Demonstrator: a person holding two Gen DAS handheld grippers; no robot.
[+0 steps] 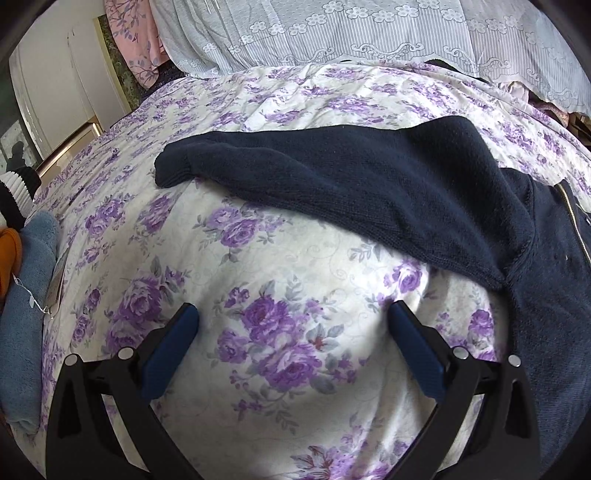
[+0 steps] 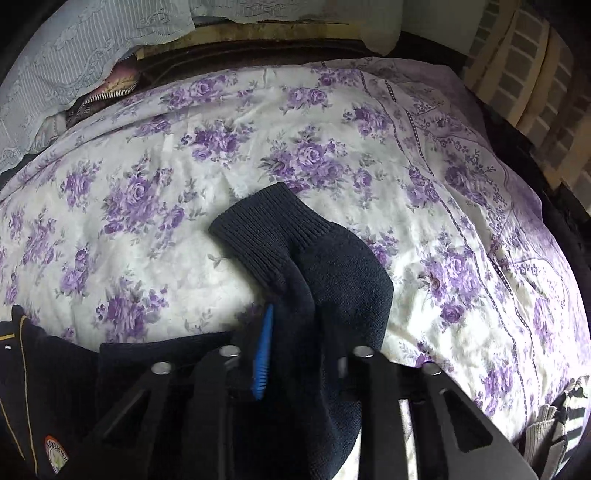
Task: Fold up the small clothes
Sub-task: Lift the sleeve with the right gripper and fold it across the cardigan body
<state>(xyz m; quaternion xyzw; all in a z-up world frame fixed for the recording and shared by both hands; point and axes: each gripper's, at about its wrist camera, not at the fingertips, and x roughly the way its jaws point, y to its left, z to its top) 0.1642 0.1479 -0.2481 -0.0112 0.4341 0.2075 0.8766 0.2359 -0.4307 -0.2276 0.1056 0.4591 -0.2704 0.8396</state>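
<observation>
A navy knit zip jacket lies on the floral bedsheet (image 1: 295, 266). In the left wrist view its one sleeve (image 1: 332, 184) stretches left, cuff at the far left, and the body with a gold zipper (image 1: 569, 206) sits at the right edge. My left gripper (image 1: 293, 314) is open and empty above bare sheet, in front of that sleeve. In the right wrist view my right gripper (image 2: 295, 321) is shut on the other sleeve (image 2: 317, 266), just behind its ribbed cuff (image 2: 266, 229). The sleeve drapes over the fingers and hides the right pad.
A folded blue towel (image 1: 26, 295) and an orange item lie at the left edge of the bed. Lace-covered pillows (image 1: 332, 33) line the headboard. A striped garment (image 2: 554, 424) lies at the bed's right edge, near a brick wall.
</observation>
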